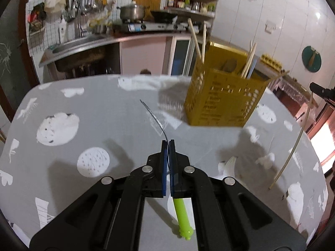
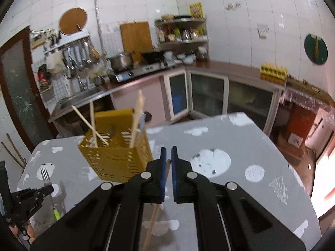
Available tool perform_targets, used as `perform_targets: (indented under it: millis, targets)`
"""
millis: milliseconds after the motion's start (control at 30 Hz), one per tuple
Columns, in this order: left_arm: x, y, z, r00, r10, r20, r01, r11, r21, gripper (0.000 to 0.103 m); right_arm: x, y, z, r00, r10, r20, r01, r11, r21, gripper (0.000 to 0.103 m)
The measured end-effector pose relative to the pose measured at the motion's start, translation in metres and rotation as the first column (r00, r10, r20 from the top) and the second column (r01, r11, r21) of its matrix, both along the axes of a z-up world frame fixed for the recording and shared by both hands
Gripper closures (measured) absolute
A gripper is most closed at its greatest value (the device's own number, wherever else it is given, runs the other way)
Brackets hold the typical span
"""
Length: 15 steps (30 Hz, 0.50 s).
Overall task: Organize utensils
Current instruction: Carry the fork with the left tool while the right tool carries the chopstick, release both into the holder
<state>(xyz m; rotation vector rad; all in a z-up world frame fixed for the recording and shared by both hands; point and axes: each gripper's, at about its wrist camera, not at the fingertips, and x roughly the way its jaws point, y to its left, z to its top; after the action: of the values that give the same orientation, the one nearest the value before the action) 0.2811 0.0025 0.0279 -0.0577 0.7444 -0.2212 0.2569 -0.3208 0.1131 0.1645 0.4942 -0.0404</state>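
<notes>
Left gripper (image 1: 168, 141), level above the table (image 1: 88, 113), pinches a green-handled fork (image 1: 181, 211), tines pointing away. Right gripper (image 2: 169, 148) clamps one chopstick (image 2: 153, 219) hanging downward. Farther off stands the yellow slotted utensil basket (image 1: 222, 102), holding chopsticks.

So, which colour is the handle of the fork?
Bright lime green fork handle, best seen in the left wrist view.

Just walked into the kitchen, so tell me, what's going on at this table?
A person is sorting utensils with two handheld grippers. The left gripper is shut on a green-handled fork, held above the grey tablecloth. The right gripper is shut on a chopstick. The yellow utensil basket already holds several chopsticks.
</notes>
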Motion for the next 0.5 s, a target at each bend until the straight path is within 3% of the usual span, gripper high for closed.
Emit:
perform_targets:
  millis: [300, 500]
  targets:
    - [-0.012, -0.002, 0.022, 0.994, -0.003, 0.106, 0.001, 1.0, 0.018, 0.103, -0.027, 0.013, 0.016, 0.994, 0.029, 0.103, -0.025, 0.999, -0.041, 0.099]
    - [-0.014, -0.005, 0.028, 0.991, -0.006, 0.135, 0.001, 0.999, 0.037, 0.103, -0.037, 0.017, 0.02, 0.99, 0.037, 0.139, -0.03, 0.998, -0.053, 0.099]
